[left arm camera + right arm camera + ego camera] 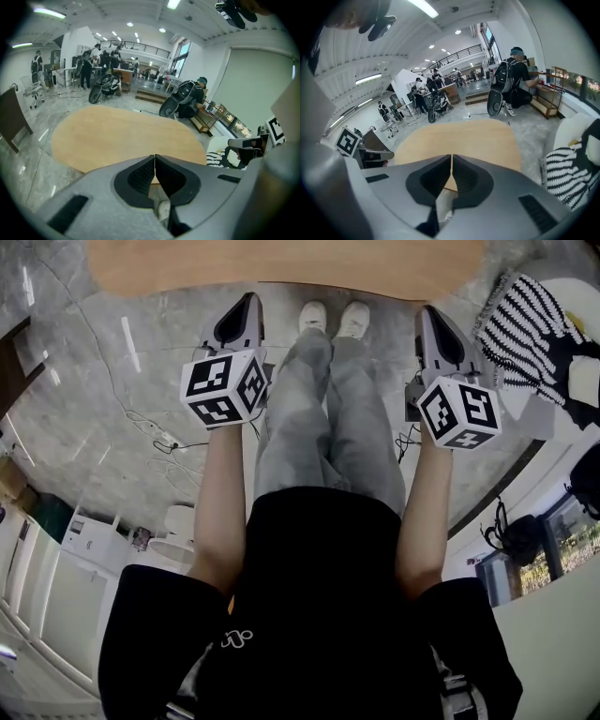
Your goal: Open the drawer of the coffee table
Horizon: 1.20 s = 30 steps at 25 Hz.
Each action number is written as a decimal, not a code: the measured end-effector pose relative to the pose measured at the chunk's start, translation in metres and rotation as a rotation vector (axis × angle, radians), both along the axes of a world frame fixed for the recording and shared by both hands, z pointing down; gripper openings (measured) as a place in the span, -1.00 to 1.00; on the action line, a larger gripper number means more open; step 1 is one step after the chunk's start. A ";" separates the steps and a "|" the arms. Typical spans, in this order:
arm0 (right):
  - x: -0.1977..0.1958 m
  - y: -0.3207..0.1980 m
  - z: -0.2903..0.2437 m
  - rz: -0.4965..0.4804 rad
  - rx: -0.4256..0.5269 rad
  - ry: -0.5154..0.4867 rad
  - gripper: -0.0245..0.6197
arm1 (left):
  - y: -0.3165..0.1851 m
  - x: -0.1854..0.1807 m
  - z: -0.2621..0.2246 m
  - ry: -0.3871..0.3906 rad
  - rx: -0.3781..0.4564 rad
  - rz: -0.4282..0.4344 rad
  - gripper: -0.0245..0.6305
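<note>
The coffee table (281, 268) has a light wooden oval top and lies along the top edge of the head view; no drawer shows in any view. My left gripper (249, 302) hovers just short of the table's near edge, jaws shut and empty. My right gripper (428, 313) is level with it on the right, also shut on nothing. In the left gripper view the table top (122, 136) spreads ahead beyond the closed left gripper (154, 157). The right gripper view shows the same table top (459, 138) past the closed right gripper (451, 157).
The person's legs and white shoes (333, 320) stand between the grippers. A black-and-white striped throw (530, 320) lies on a white seat at the right. Cables (155, 432) run over the grey floor at the left. A person with a backpack (513, 79) crouches beyond the table.
</note>
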State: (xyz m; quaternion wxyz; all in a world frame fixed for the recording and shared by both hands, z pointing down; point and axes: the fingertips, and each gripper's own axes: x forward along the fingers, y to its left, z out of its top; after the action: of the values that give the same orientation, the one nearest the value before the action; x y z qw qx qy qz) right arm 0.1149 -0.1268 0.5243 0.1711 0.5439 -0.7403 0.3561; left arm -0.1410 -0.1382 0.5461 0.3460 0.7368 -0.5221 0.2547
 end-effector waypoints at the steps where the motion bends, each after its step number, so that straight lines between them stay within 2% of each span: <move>1: -0.001 0.003 0.008 -0.003 -0.012 -0.001 -0.88 | 0.002 0.000 0.008 0.001 -0.010 0.001 -0.90; 7: -0.007 0.022 0.052 -0.031 -0.057 0.002 -0.88 | 0.015 -0.003 0.060 -0.009 -0.044 -0.028 -0.89; 17: -0.001 0.048 0.123 -0.062 -0.130 0.046 -0.88 | 0.027 -0.014 0.130 -0.061 -0.108 -0.029 -0.89; 25: -0.002 0.055 0.161 -0.117 -0.153 0.091 -0.88 | 0.041 -0.033 0.184 -0.161 -0.168 0.043 -0.89; 30: 0.002 0.059 0.180 -0.154 -0.174 0.105 -0.88 | 0.047 -0.034 0.212 -0.173 -0.214 0.052 -0.89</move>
State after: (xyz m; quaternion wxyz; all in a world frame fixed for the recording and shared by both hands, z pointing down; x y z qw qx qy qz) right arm 0.1167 -0.0676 0.7045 0.2829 0.4864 -0.7362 0.3759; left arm -0.1754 -0.0915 0.7577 0.3697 0.6842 -0.5005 0.3804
